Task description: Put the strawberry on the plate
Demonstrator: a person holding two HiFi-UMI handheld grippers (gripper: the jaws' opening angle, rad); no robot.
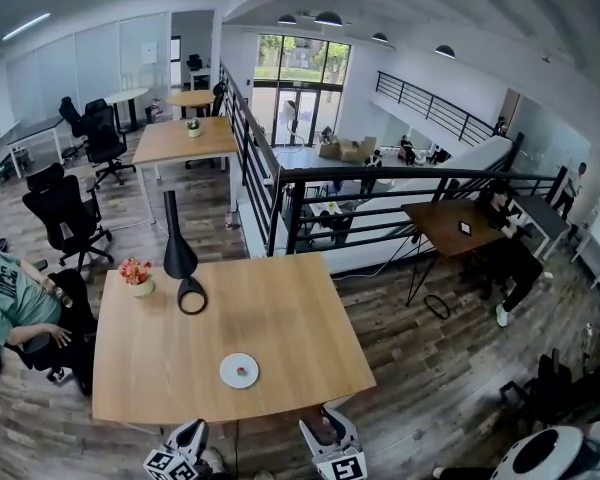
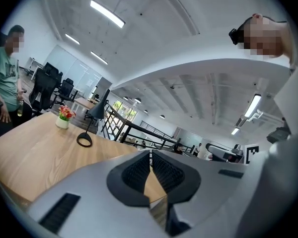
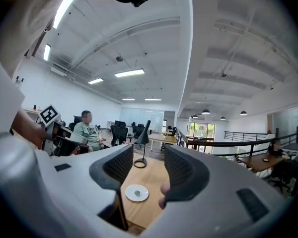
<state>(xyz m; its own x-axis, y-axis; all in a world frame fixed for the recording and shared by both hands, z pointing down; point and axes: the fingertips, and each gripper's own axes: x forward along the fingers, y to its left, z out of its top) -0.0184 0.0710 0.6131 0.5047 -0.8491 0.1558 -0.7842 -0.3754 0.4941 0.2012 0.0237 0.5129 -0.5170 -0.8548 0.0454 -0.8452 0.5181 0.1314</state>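
- Overhead, your strawberry (image 1: 244,371) already sits on the white plate (image 1: 226,370) near the wooden table's (image 1: 300,328) front edge; lamp (image 1: 179,253) and flower pot (image 1: 137,286) stand well behind.
- Left gripper view: your left gripper (image 2: 151,168) is clenched, empty.
- Right gripper view: your right gripper (image 3: 148,170) stands released, empty, with the white plate beyond; a railing (image 3: 223,144) runs behind.

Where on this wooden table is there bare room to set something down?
Bare wood spans the right half of the table, right of the plate, and its near-left corner. Things gather only at the far left: flower pot and black lamp.
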